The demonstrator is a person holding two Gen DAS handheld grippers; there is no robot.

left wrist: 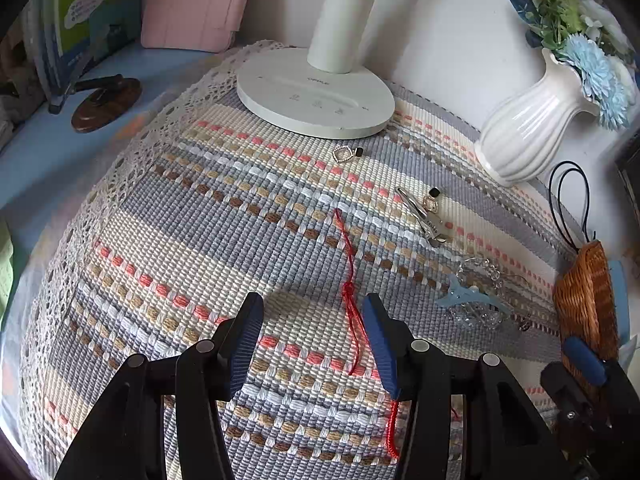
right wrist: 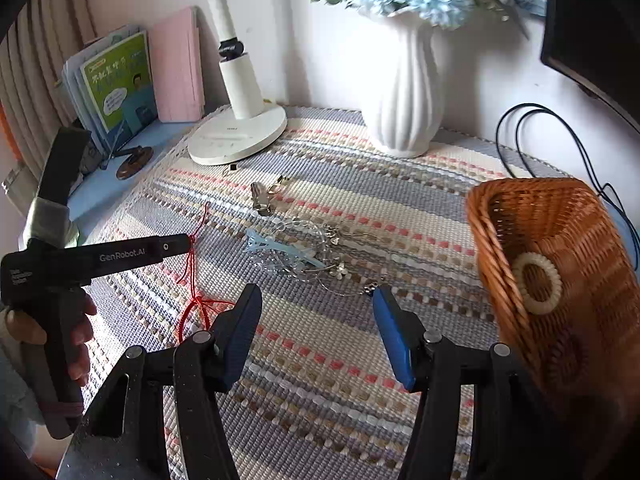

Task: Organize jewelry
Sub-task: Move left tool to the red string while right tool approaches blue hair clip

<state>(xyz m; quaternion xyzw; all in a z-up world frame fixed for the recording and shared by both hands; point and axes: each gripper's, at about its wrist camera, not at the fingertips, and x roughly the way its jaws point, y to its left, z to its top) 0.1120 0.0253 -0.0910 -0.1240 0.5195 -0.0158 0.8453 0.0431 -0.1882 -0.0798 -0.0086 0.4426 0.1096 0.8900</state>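
On worktop, woven mat [right wrist: 320, 344] covers most of surface. Basket [right wrist: 520, 216] at right edge, tilted; holds cream hair tie [right wrist: 536, 284] and one darker tie, so sorting is started, little done. Left out on mat, well apart from basket: bracelet [right wrist: 304, 240] under blue claw clip [right wrist: 276, 248], red cord [left wrist: 352, 292], silver clip [left wrist: 424, 216], two earrings [left wrist: 343, 154]. Left gripper [left wrist: 316, 340] spread, empty, over red cord, cord beside right pad. Right gripper [right wrist: 316, 332] spread, empty, near the bracelet pile.

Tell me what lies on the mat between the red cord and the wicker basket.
In the right wrist view, between the red cord and the wicker basket lies a light blue hair claw on a clear beaded bracelet, with thin silver chain pieces beside them.
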